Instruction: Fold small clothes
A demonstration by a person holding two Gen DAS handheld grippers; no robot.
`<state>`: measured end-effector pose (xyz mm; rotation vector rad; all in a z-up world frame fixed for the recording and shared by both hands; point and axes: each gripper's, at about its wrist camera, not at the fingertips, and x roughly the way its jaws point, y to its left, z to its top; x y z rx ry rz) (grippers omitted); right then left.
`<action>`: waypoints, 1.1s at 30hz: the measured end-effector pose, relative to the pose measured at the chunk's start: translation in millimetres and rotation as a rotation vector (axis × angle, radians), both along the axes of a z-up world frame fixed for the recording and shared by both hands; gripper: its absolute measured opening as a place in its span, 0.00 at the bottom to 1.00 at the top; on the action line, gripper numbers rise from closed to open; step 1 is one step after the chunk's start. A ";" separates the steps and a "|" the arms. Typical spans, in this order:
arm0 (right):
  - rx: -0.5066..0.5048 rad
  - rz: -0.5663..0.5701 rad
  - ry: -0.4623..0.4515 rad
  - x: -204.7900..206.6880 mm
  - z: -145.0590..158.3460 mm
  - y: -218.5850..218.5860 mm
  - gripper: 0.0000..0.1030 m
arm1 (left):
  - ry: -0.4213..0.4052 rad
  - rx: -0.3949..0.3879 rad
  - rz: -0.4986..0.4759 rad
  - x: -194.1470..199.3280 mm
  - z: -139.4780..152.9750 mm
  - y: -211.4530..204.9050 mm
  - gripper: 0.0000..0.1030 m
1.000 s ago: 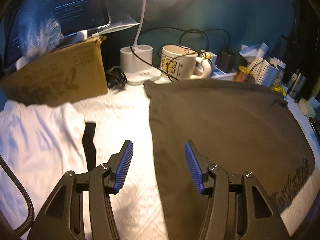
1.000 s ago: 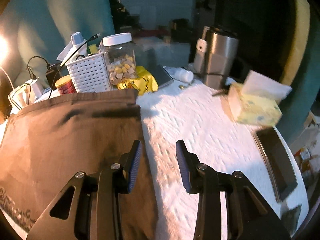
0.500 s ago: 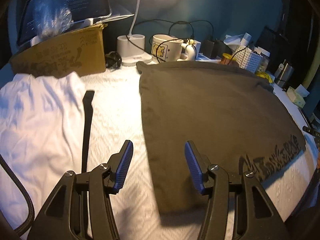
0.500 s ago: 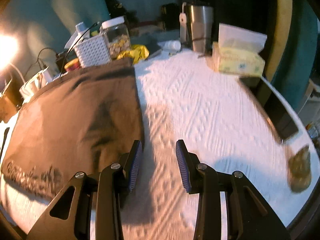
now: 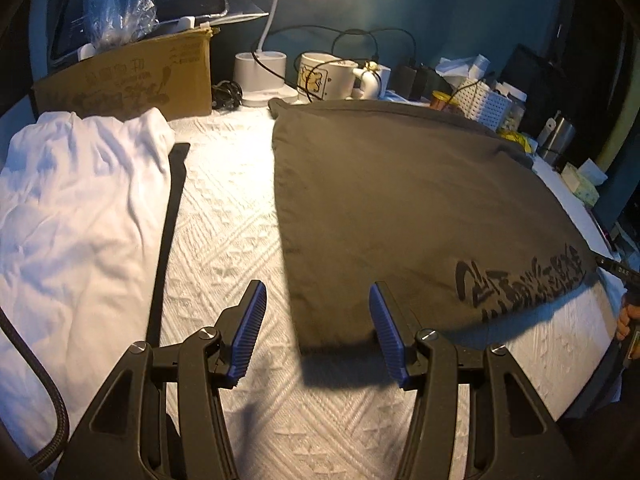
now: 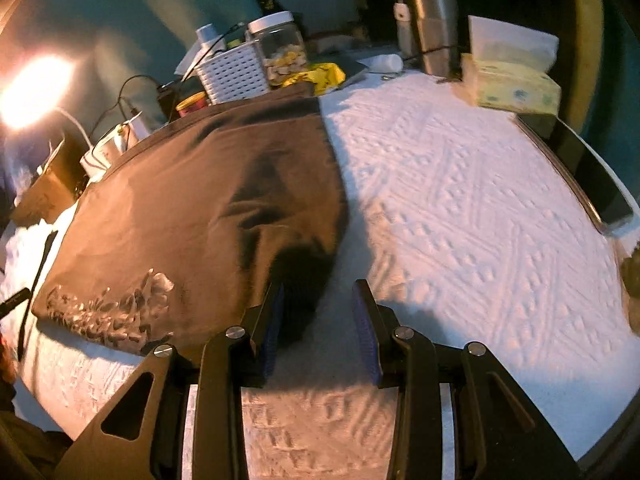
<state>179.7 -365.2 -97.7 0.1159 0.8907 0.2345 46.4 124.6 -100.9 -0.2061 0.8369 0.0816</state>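
A dark grey garment [image 5: 400, 200] with black lettering near its front edge lies flat on the white textured cloth [image 5: 224, 208]. My left gripper [image 5: 316, 332] is open over its near left corner, nothing between the blue pads. In the right wrist view the same garment [image 6: 192, 208] looks brown under the lamp. My right gripper [image 6: 318, 334] is open at its near right corner, and the corner's dark edge lies just ahead of the left pad [image 6: 274, 328]. A white garment [image 5: 76, 208] lies crumpled at the left.
A black strap [image 5: 170, 224] lies between the two garments. At the back stand a cardboard box [image 5: 132, 80], lamp base [image 5: 260, 76], mug [image 5: 324, 78] and white basket [image 6: 234, 72]. A steel tumbler [image 6: 432, 28], tissue pack [image 6: 512, 84] and phone [image 6: 592, 176] sit at the right.
Both grippers have drawn back toward the near edge of the table and sunk a little. The garment's near corners and its lettering have come into view. Both jaws kept the same gap.
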 end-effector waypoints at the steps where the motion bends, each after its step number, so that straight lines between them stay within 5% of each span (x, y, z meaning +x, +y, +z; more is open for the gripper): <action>1: -0.002 -0.005 -0.001 0.3 -2.6 2.3 0.31 | 0.004 -0.001 -0.003 -0.9 -1.9 -1.1 0.52; 3: 0.007 -0.002 -0.008 -0.7 -4.6 5.9 0.04 | 0.014 0.012 -0.001 -2.4 -6.2 -3.0 0.52; 17: -0.096 -0.056 -0.067 -14.0 11.6 -9.7 0.02 | 0.067 0.056 -0.003 1.3 -19.7 -9.3 0.50; 25: -0.039 -0.062 -0.039 -18.1 2.1 -14.6 0.02 | 0.034 0.002 -0.011 -10.3 -10.1 -4.8 0.50; 27: -0.036 -0.062 -0.027 -19.5 3.9 -15.8 0.10 | 0.031 -0.001 -0.015 -10.5 -10.7 -5.5 0.51; 30: -0.001 -0.086 -0.034 -24.3 8.5 -20.4 0.59 | 0.048 -0.030 -0.011 -5.7 -21.5 -3.0 0.51; 33: 0.092 -0.087 -0.028 -23.9 5.4 -23.3 0.59 | 0.030 -0.019 -0.037 -1.6 -21.4 -8.8 0.50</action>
